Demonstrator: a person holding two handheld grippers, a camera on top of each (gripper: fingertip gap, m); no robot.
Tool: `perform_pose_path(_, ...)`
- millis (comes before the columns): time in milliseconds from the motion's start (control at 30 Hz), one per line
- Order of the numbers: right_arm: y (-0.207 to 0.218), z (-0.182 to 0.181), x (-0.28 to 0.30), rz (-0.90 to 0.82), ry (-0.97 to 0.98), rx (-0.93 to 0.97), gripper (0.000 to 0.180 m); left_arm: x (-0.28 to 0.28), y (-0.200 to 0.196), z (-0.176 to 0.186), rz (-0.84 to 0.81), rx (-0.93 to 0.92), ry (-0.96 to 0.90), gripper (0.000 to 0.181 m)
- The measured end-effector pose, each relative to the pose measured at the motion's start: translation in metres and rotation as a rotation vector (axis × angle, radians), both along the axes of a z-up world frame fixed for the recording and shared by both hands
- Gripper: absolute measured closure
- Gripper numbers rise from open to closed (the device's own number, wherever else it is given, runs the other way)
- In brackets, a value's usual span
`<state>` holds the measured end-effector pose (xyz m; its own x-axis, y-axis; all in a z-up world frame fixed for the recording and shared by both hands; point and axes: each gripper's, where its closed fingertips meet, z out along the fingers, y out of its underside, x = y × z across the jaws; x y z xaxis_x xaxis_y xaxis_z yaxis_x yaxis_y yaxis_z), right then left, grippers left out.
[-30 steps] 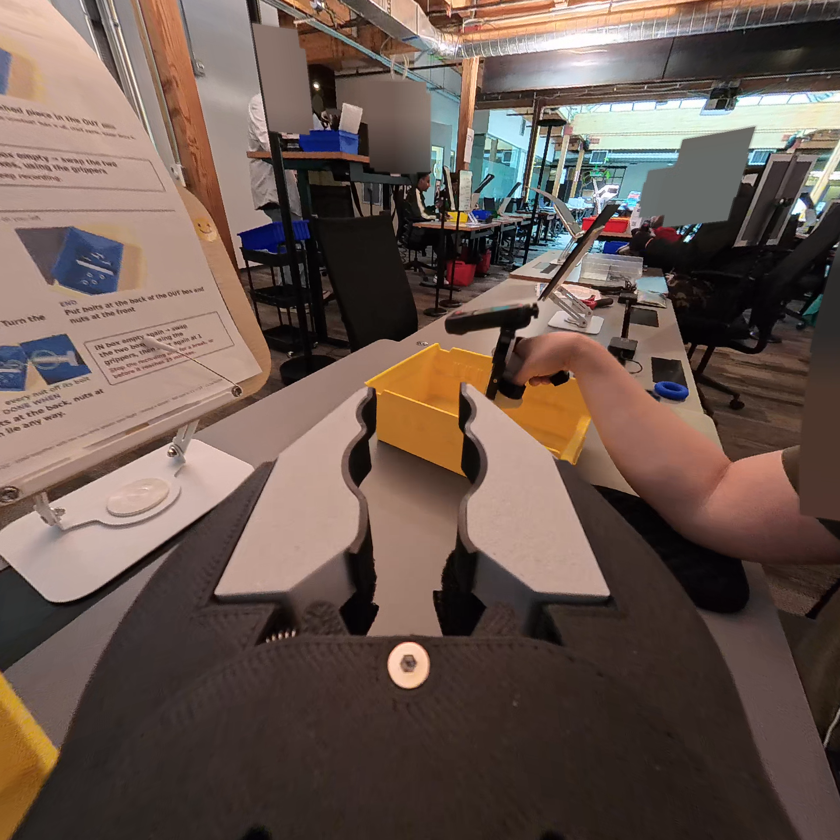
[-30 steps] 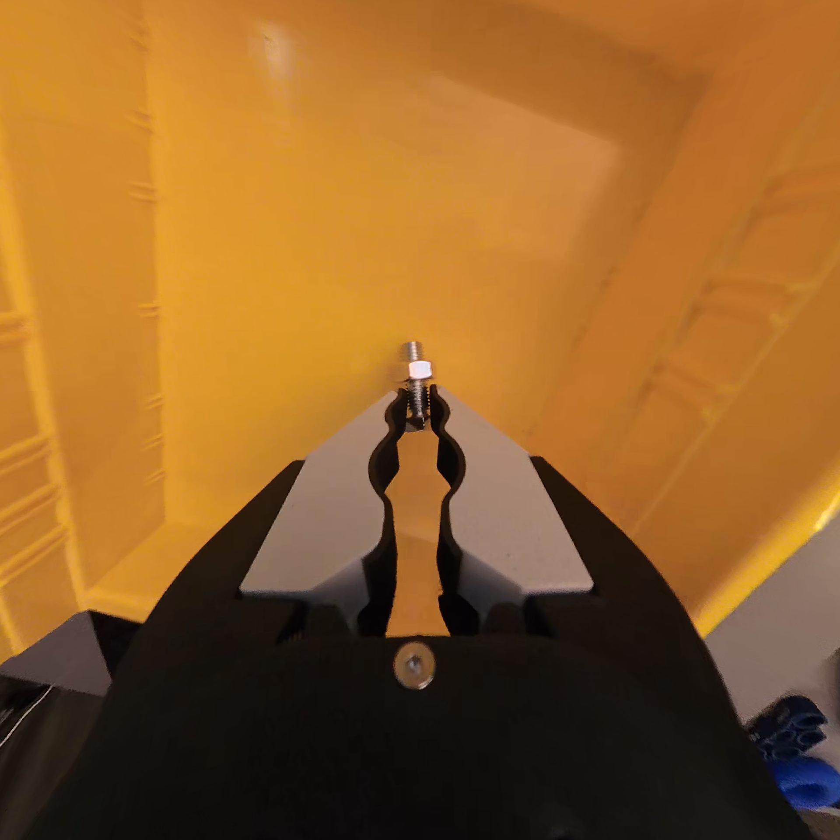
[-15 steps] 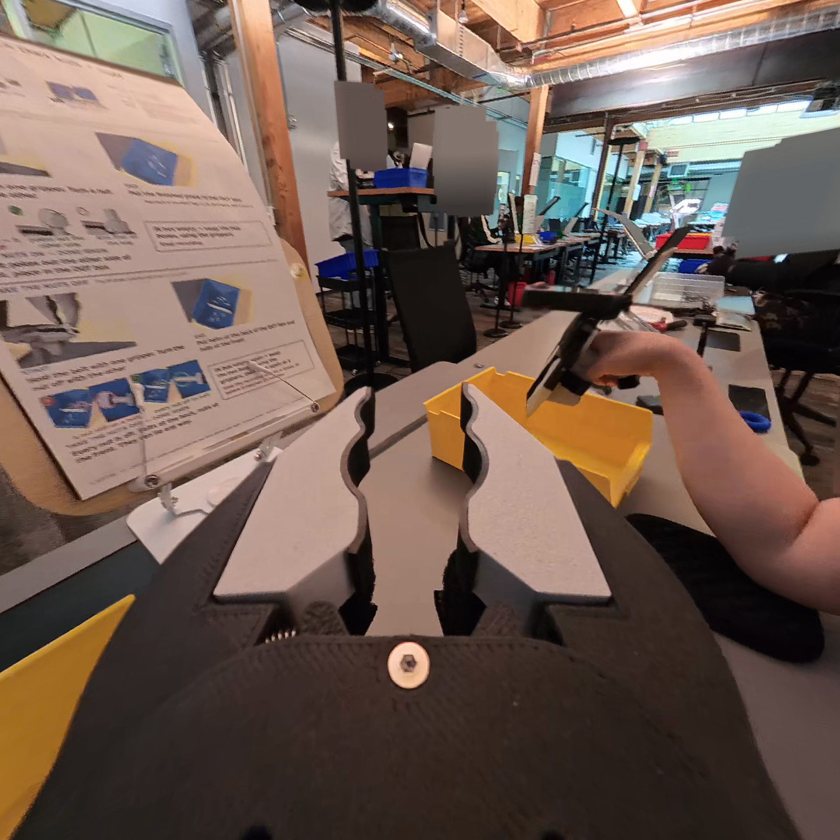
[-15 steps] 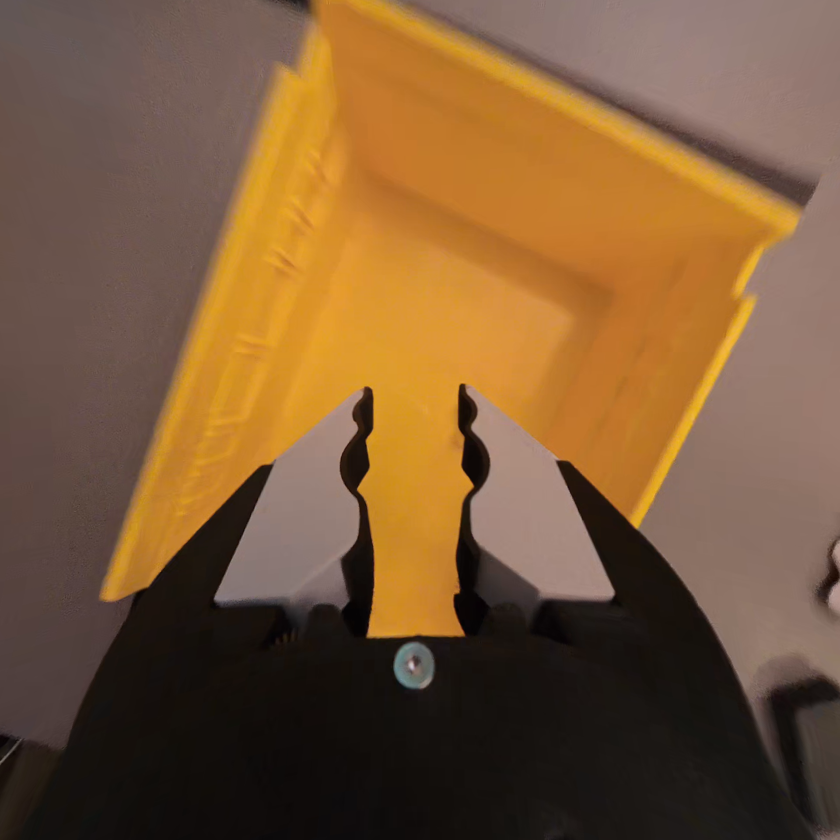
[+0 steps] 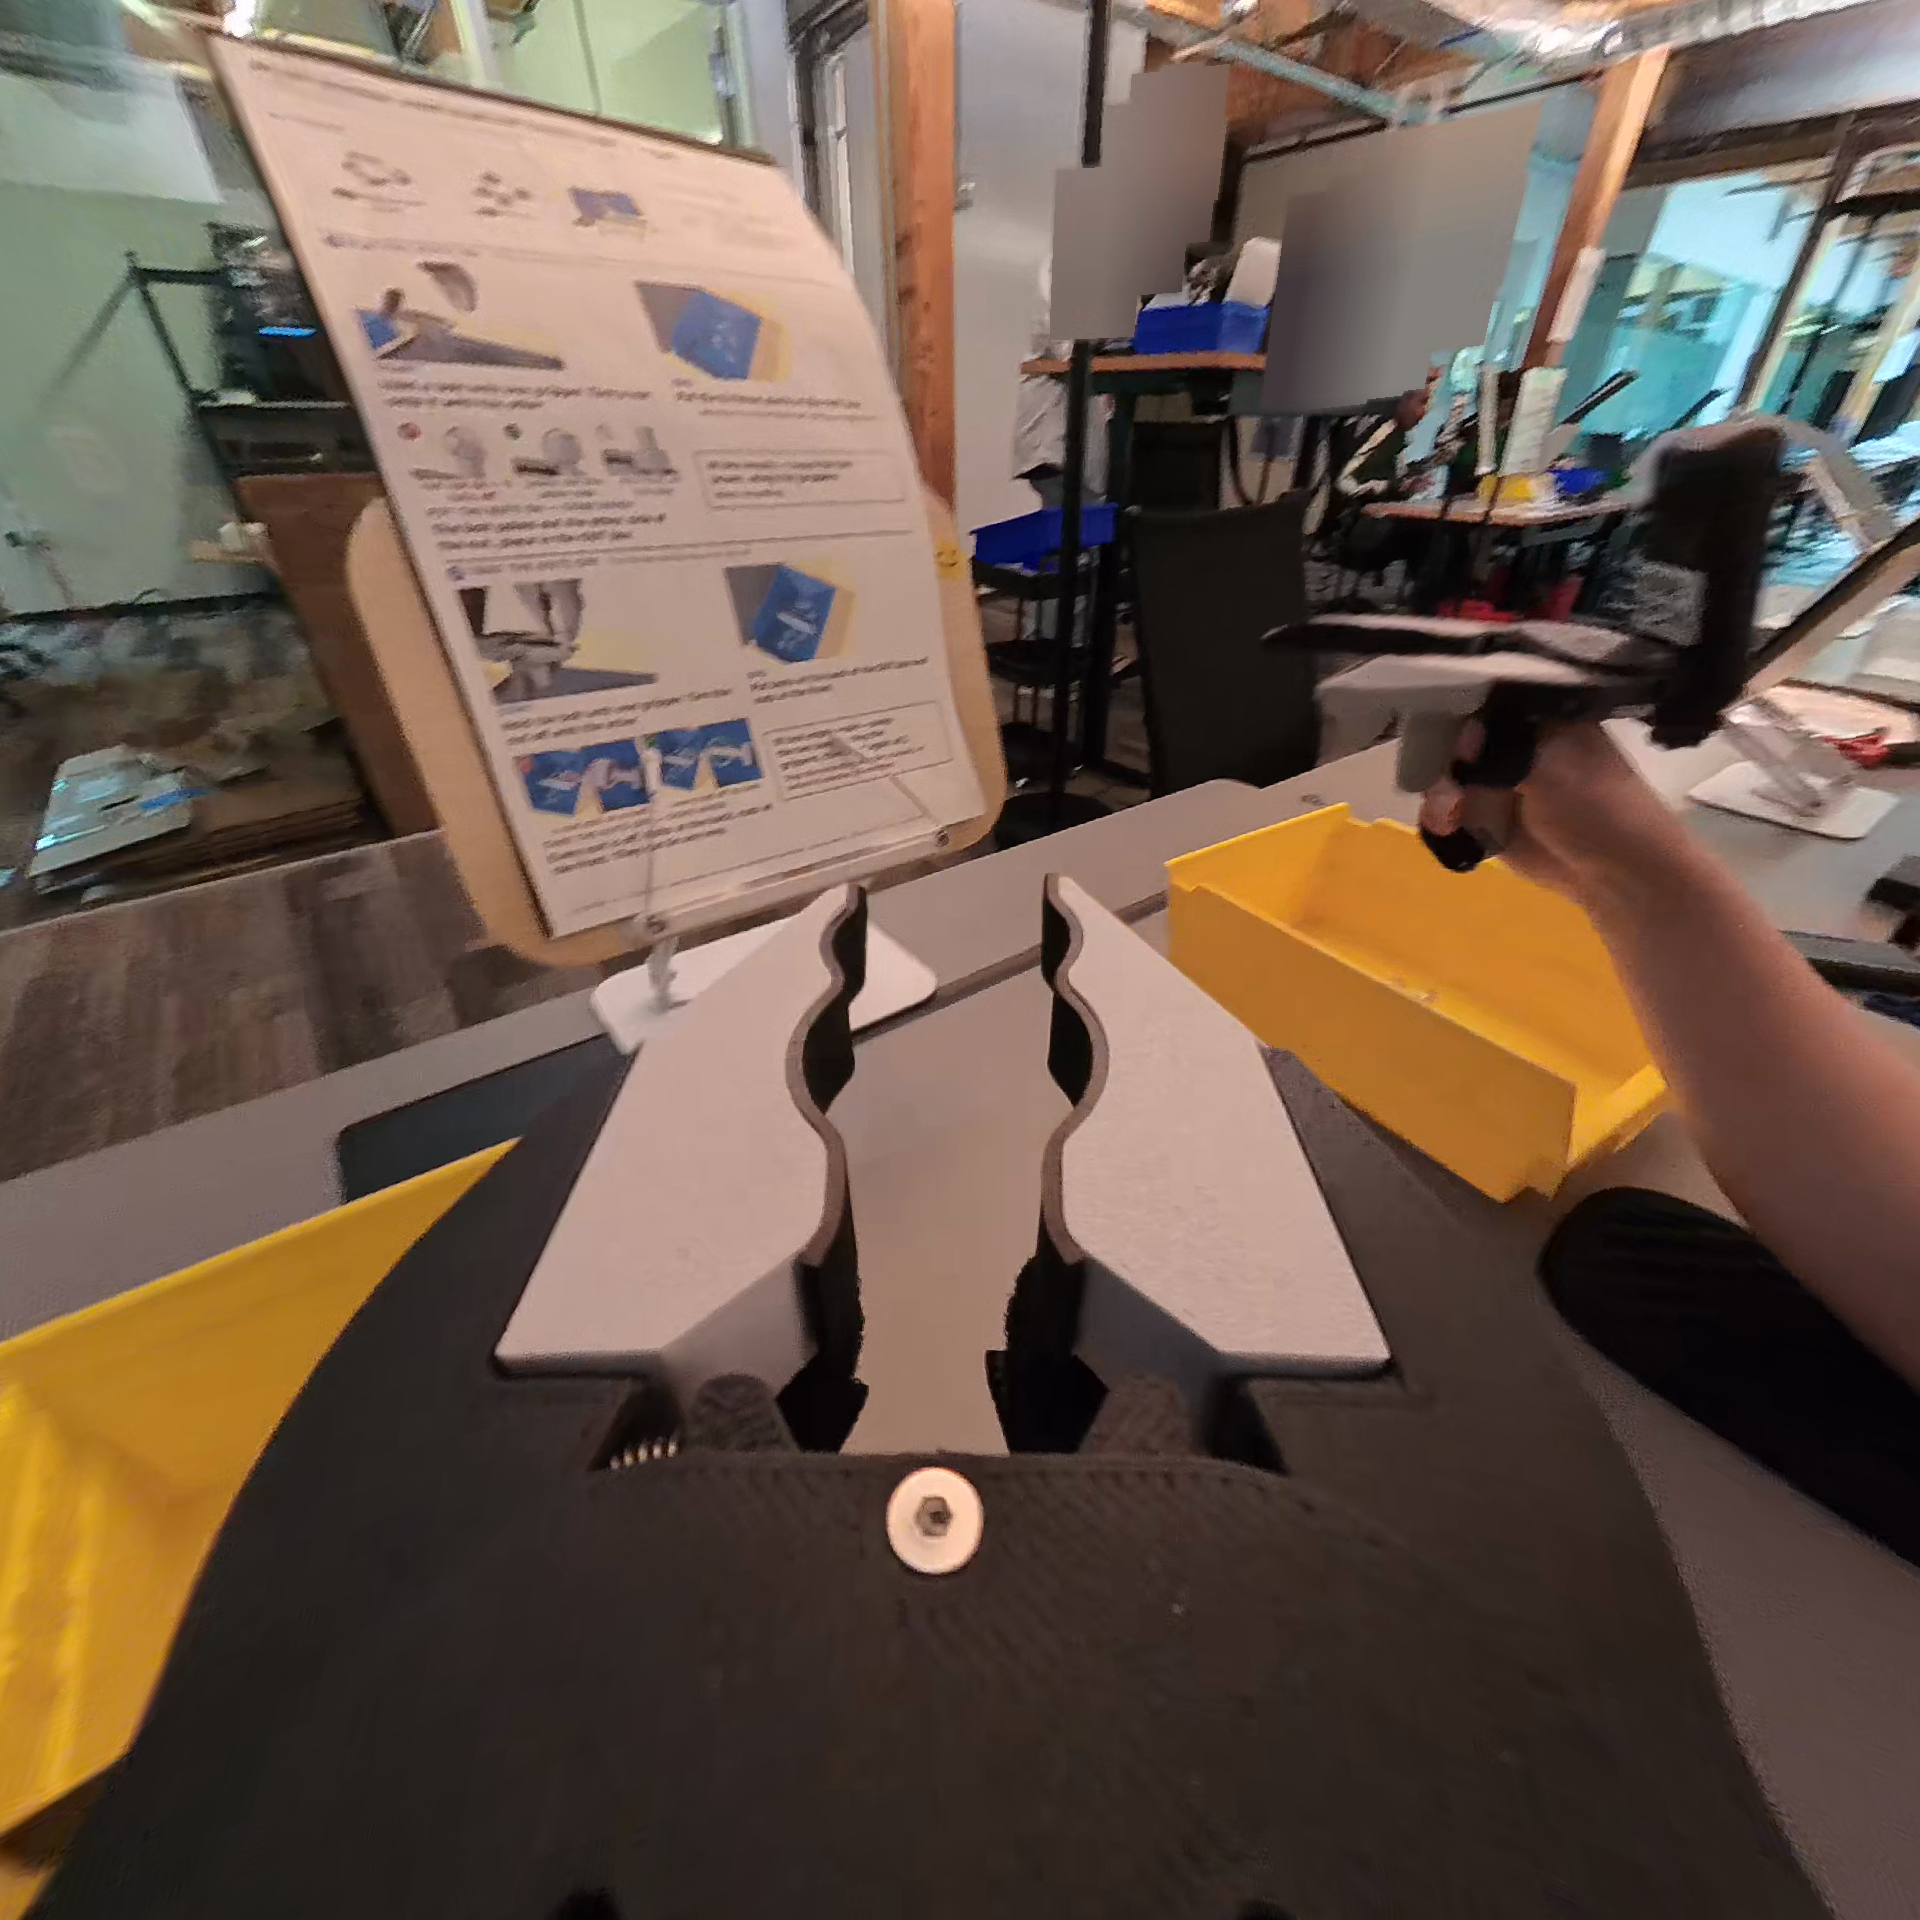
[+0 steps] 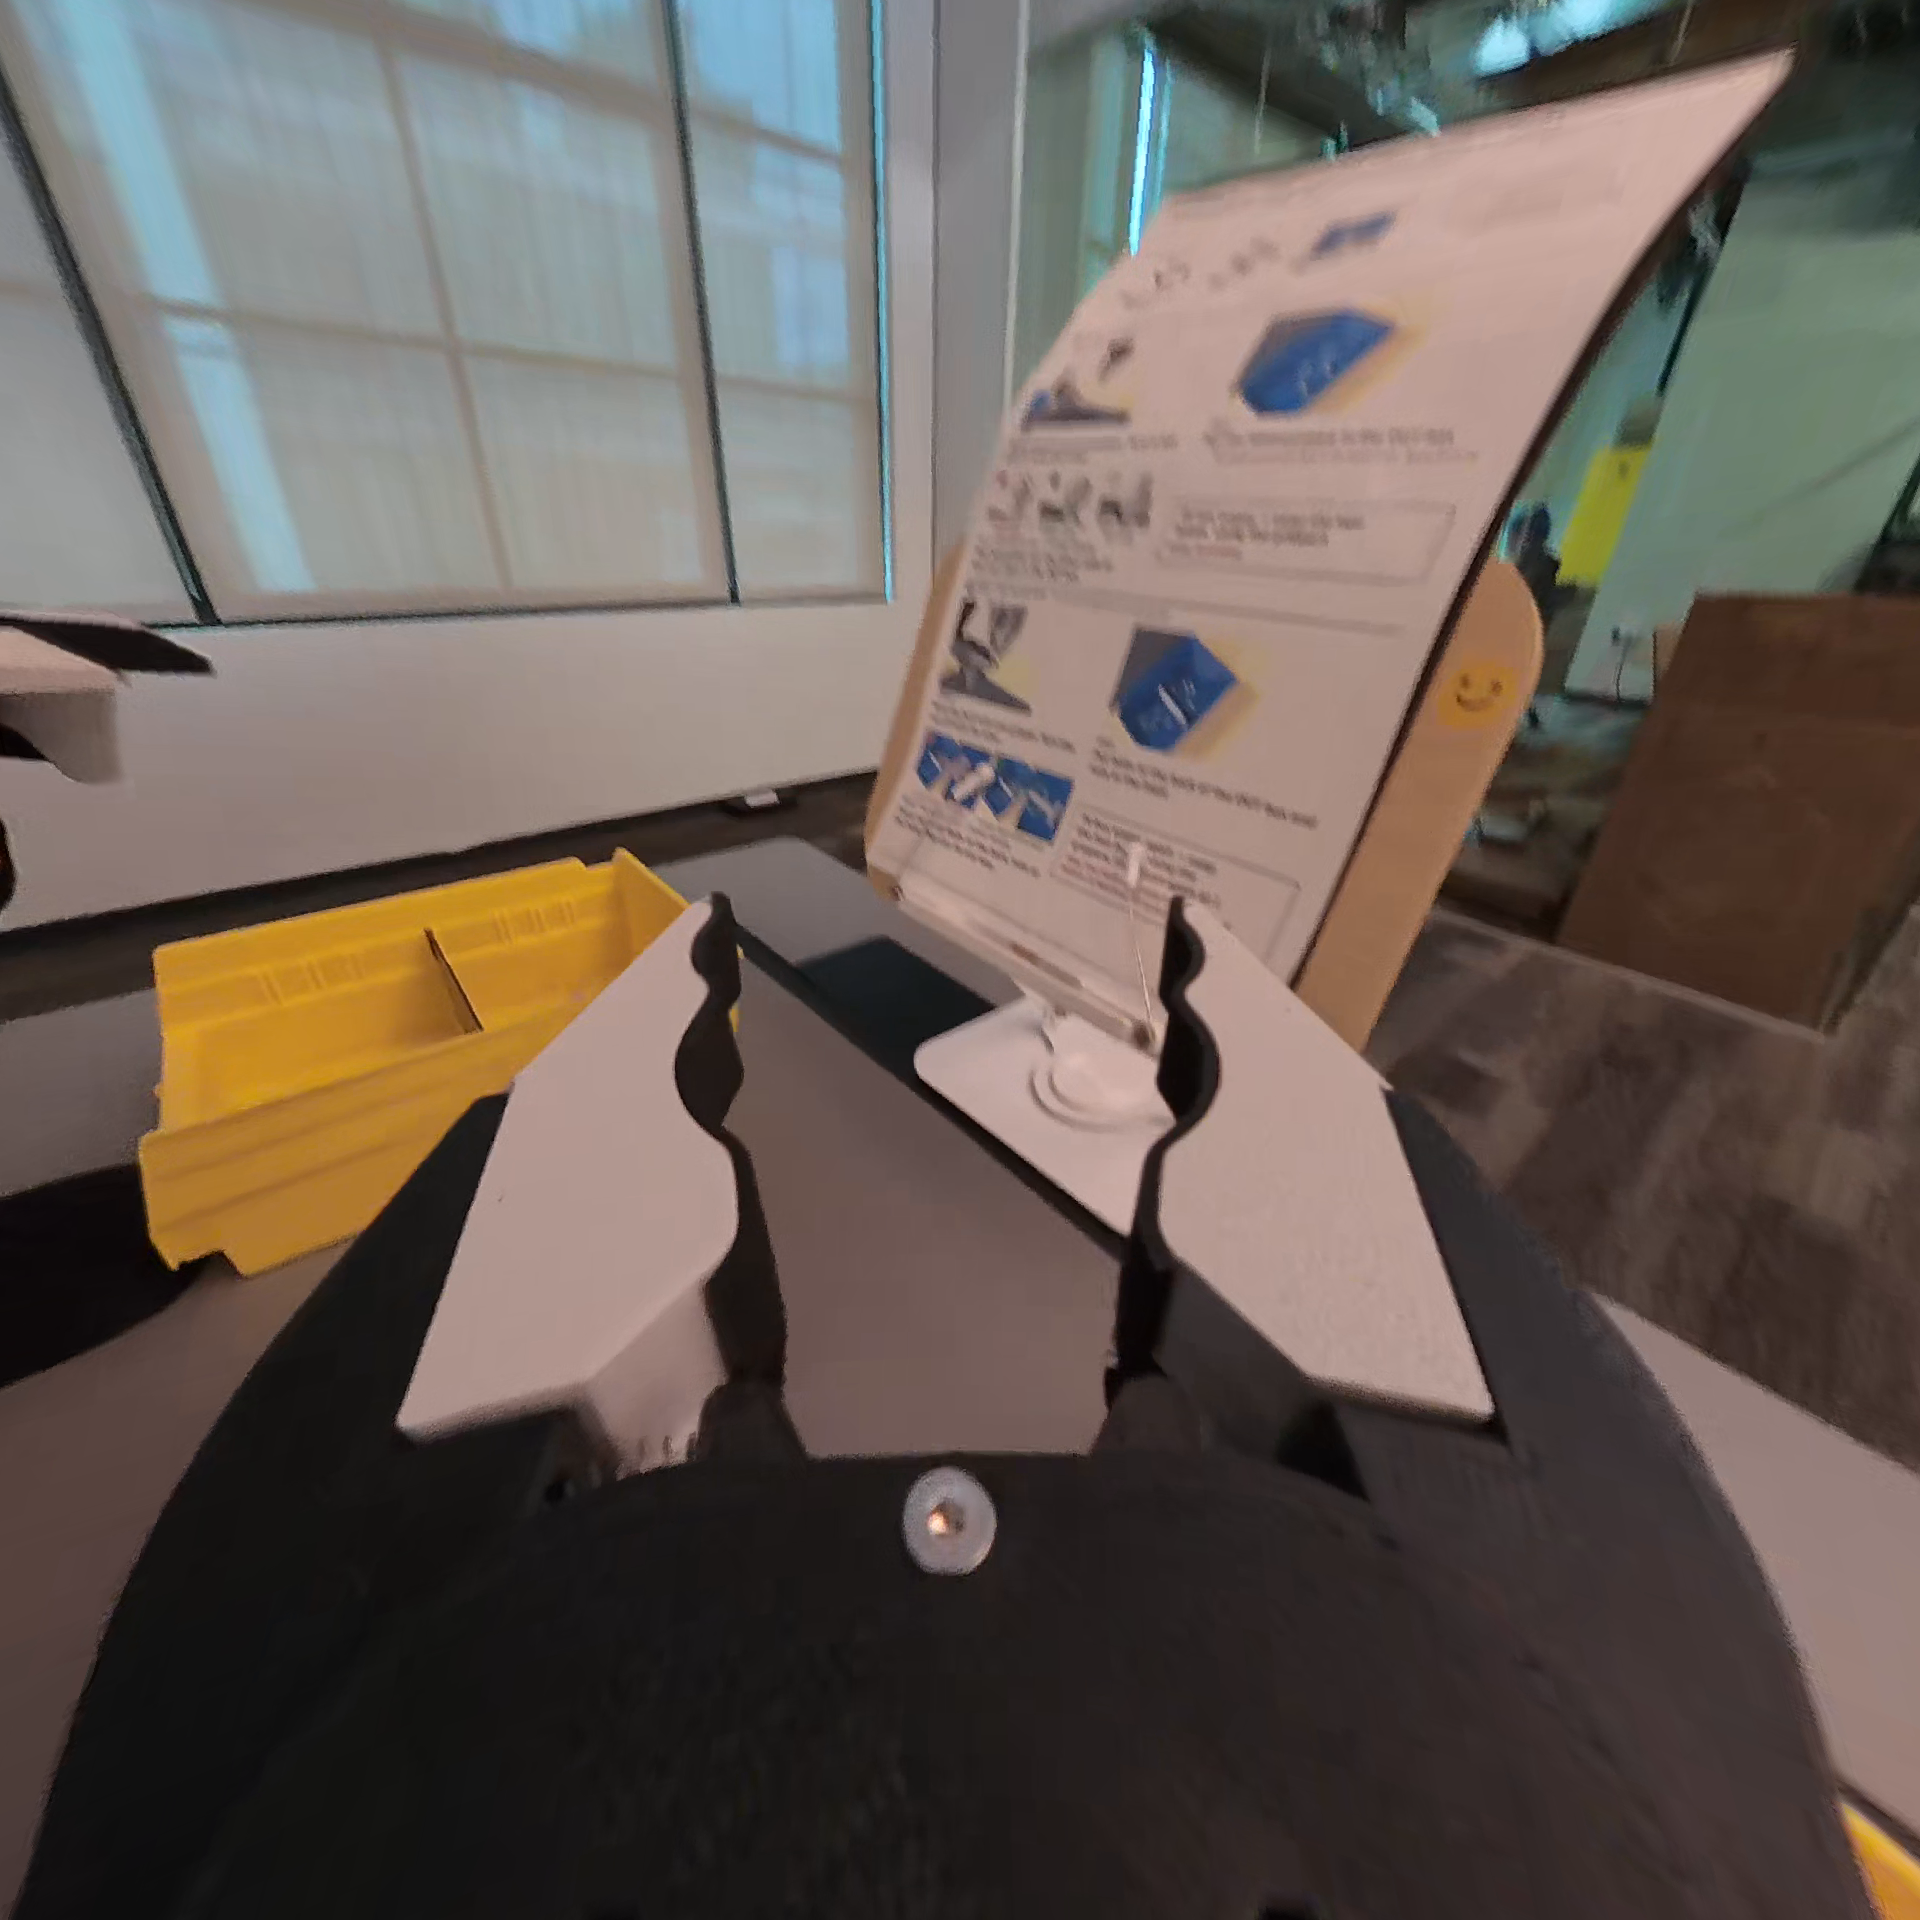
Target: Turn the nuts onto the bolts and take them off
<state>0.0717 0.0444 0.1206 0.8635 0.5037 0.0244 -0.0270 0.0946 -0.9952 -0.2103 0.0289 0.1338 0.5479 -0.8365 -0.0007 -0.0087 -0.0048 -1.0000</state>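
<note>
My left gripper (image 5: 951,904) is open and empty, held above the grey table (image 5: 1787,1683). A yellow bin (image 5: 1382,997) stands to its right. A second yellow bin (image 5: 156,1455) lies at the lower left. My right gripper (image 6: 948,920) is wide open and empty, raised above the table. In the left wrist view it (image 5: 1351,665) is held level in a hand above the right bin. The left bin (image 6: 364,1039) has a divider. I can make out no nut or bolt in either view.
A tilted instruction board on a white stand (image 5: 623,520) stands at the table's far side and also shows in the right wrist view (image 6: 1247,520). A black mat (image 5: 1714,1330) lies under the person's forearm (image 5: 1766,1060). Chairs and desks fill the room behind.
My right gripper let go of the bolt with its nut inside the yellow bin, rose out, opened wider and swung toward the board. My left gripper turned left, still open.
</note>
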Motion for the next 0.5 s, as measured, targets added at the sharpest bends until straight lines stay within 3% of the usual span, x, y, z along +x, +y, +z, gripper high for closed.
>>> perform_pose_path(233,-0.027,0.042,-0.026,0.121,0.133,0.214,0.100,-0.066,0.020,-0.022,0.241,0.000,0.182,0.149)
perform_pose_path(333,-0.027,0.041,-0.037,0.123,0.098,0.252,0.091,-0.090,0.027,-0.038,0.265,-0.081,0.245,0.147)
perform_pose_path(500,-0.020,0.032,-0.056,0.104,0.030,0.250,0.093,-0.131,0.040,-0.064,0.306,-0.161,0.360,0.146)
